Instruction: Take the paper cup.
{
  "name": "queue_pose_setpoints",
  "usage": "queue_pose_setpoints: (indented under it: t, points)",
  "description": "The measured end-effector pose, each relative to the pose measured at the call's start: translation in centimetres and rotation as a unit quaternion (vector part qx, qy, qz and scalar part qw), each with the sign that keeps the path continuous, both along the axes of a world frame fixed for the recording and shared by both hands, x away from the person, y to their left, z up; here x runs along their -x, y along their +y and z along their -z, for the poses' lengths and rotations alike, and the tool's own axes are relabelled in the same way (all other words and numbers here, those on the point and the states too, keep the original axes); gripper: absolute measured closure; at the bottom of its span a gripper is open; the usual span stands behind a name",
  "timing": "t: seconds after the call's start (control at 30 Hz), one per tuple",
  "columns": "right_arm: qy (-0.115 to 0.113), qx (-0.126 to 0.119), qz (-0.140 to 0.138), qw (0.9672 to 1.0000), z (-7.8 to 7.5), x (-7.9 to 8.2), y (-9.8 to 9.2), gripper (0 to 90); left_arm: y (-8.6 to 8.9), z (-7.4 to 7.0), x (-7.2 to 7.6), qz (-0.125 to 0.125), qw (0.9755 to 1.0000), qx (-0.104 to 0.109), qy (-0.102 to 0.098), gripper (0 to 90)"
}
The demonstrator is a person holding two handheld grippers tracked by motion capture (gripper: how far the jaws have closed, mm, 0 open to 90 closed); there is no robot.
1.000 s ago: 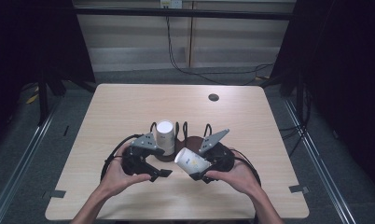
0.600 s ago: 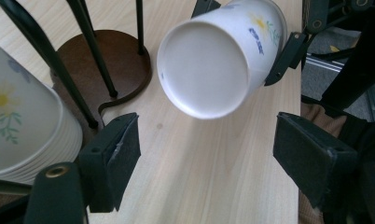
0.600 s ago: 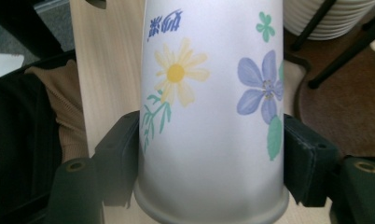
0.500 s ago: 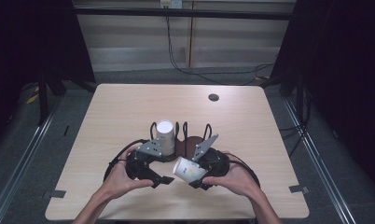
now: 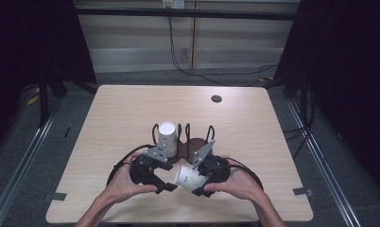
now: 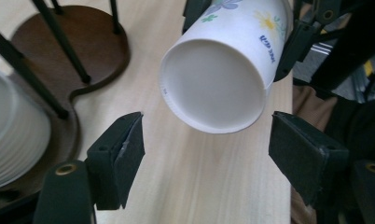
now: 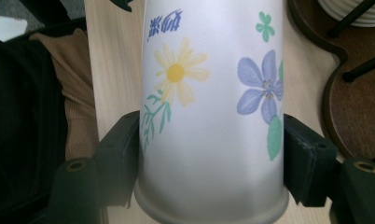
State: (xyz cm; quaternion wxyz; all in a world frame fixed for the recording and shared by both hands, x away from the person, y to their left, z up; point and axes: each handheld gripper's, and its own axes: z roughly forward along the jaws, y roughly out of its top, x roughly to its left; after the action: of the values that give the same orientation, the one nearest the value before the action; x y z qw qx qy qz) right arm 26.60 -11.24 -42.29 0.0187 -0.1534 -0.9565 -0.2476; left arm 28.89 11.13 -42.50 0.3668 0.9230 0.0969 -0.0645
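Cup point(image 5: 188, 176) lies at the table's point(image 5: 131, 113) 6 o'clock edge, tilted, base toward 9, between both grippers; a rack point(image 5: 190, 142) with stacked cups point(image 5: 167, 138) stands just beyond. Left gripper point(image 6: 206, 149) fingers are spread beside its base, apart: seemingly a handover, needing closure next. Right gripper point(image 7: 211, 154) fingers pinch its wall near the rim, long axis toward 12.

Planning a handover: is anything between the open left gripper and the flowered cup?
Nothing visible. The flowered paper cup, clamped in the right gripper, points its base at the open left gripper; just bare table lies between.
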Motion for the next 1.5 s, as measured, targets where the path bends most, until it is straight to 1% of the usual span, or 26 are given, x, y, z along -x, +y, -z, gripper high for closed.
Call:
queue_pose_setpoints:
  t: [0.03,0.13,0.2,0.3,0.37,0.43,0.53,0.6,0.67,0.7,0.8,0.83,0.87,0.9,0.97,1.0,1.07,1.13,1.17,1.2,1.23,1.27,1.3,1.37,1.4,1.5]
  points:
    - [0.001,0.005,-0.002,1.0,0.0,0.1,0.1,30.4,-0.1,0.0,0.0,0.006,1.0,-0.002,0.002,27.6]
    - [0.002,0.009,-0.011,0.9999,0.0,0.3,0.4,30.4,-0.3,0.1,0.1,0.019,0.9998,-0.008,0.0,28.6]
    - [0.003,0.011,-0.018,0.9998,0.0,0.3,0.5,30.3,-0.4,0.1,0.1,0.021,0.9997,-0.011,0.0,28.9]
    - [0.003,0.013,-0.023,0.9997,0.2,0.4,0.7,30.3,-0.6,0.3,0.1,0.025,0.9996,-0.014,0.006,28.7]
    - [0.003,0.014,-0.027,0.9995,0.3,0.5,0.9,30.3,-0.8,0.3,0.1,0.031,0.9993,-0.02,0.003,28.9]
    - [0.003,0.014,-0.033,0.9994,0.3,0.6,1.0,30.3,-0.8,0.3,0.2,0.034,0.9993,-0.013,0.011,29.1]
    - [0.005,0.013,-0.038,0.9992,0.4,0.7,1.3,30.3,-0.8,0.2,0.3,0.04,0.9991,-0.012,0.012,29.8]
    - [0.006,0.013,-0.042,0.999,0.5,0.8,1.5,30.3,-0.8,0.2,0.3,0.044,0.9989,-0.007,0.017,29.8]
    - [0.007,0.011,-0.047,0.9988,0.6,0.8,1.6,30.3,-0.9,0.2,0.4,0.051,0.9983,0.001,0.029,29.6]
    - [0.009,0.012,-0.048,0.9987,0.6,0.9,1.7,30.3,-1.0,0.1,0.4,0.052,0.9983,-0.002,0.026,29.9]
    - [0.005,0.012,-0.053,0.9985,0.7,0.9,1.9,30.3,-1.1,0.2,0.5,0.049,0.9985,-0.009,0.024,32.3]
    - [0.004,0.012,-0.053,0.9985,0.7,0.9,1.9,30.3,-1.1,0.3,0.4,0.054,0.9981,-0.011,0.026,32.6]
    - [0.005,0.011,-0.053,0.9985,0.6,1.0,1.9,30.3,-1.1,0.4,0.5,0.053,0.9981,-0.01,0.03,32.6]
    - [0.004,0.009,-0.054,0.9985,0.6,1.0,1.9,30.2,-1.1,0.4,0.5,0.057,0.9979,-0.014,0.028,32.7]
    - [0.001,0.007,-0.057,0.9984,0.6,1.1,2.0,30.3,-1.1,0.4,0.7,0.056,0.998,-0.008,0.027,32.6]
    - [0.001,0.006,-0.059,0.9982,0.6,1.1,2.0,30.3,-1.2,0.3,0.8,0.06,0.9979,-0.012,0.023,32.7]
    - [0.0,0.005,-0.062,0.9981,0.6,1.1,2.1,30.3,-1.2,0.3,0.8,0.063,0.9977,-0.014,0.021,32.9]
    - [-0.001,0.004,-0.062,0.9981,0.5,1.2,2.1,30.3,-1.2,0.3,0.8,0.06,0.9978,-0.012,0.025,32.8]
    - [-0.001,0.003,-0.062,0.9981,0.5,1.2,2.1,30.3,-1.2,0.3,0.8,0.061,0.9977,-0.012,0.026,32.7]
    - [-0.004,-0.004,-0.068,0.9977,0.5,1.2,2.1,30.3,-1.3,0.4,0.8,0.064,0.9975,-0.011,0.027,32.8]
    - [-0.004,-0.004,-0.068,0.9977,0.5,1.2,2.1,30.3,-1.3,0.3,0.8,0.067,0.9973,-0.011,0.028,32.8]
    - [-0.002,-0.008,-0.07,0.9975,0.4,1.2,2.1,30.3,-1.4,0.3,0.9,0.068,0.9973,-0.011,0.025,32.8]
    - [-0.005,-0.007,-0.069,0.9976,0.4,1.2,2.1,30.3,-1.4,0.2,0.9,0.067,0.9975,-0.011,0.018,32.6]
    - [-0.004,-0.008,-0.069,0.9976,0.4,1.2,2.1,30.2,-1.4,0.2,1.0,0.067,0.9974,-0.011,0.023,33.0]
    - [-0.003,-0.008,-0.07,0.9975,0.4,1.2,2.1,30.2,-1.4,0.1,1.0,0.068,0.9974,-0.011,0.02,33.4]
    - [-0.002,-0.013,-0.066,0.9977,0.3,1.1,2.0,29.9,-1.3,0.1,1.0,0.064,0.9977,-0.006,0.02,34.0]
